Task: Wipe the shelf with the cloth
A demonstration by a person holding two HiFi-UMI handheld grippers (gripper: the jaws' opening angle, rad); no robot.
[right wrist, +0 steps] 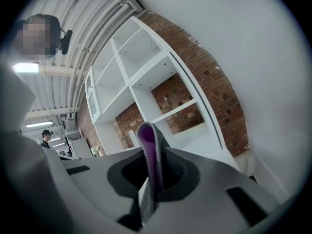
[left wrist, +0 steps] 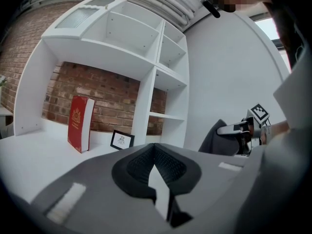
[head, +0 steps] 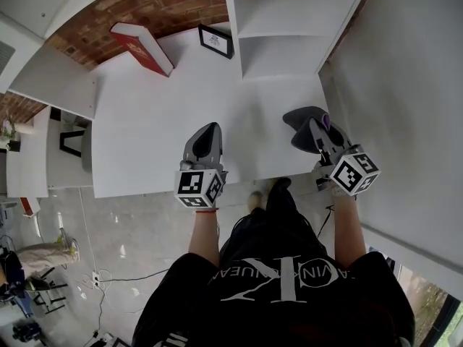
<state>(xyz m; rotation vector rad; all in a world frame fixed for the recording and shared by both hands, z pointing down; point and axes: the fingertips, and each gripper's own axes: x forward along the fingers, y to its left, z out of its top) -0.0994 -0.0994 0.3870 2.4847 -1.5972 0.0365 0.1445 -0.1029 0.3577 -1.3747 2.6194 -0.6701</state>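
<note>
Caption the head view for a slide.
Right gripper clamps a grey-purple cloth over the white shelf; left gripper hovers shut and empty beside it.

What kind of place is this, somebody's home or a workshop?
Probably a workshop or lab with a home-style corner. The white shelf unit against a red brick wall holds a red hardback book and a small black-framed picture, yet bare ceiling pipes and loose floor cables look industrial.

Shelf [head: 159, 121] smooth matt white; cloth [head: 304, 125] soft grey fabric.
</note>
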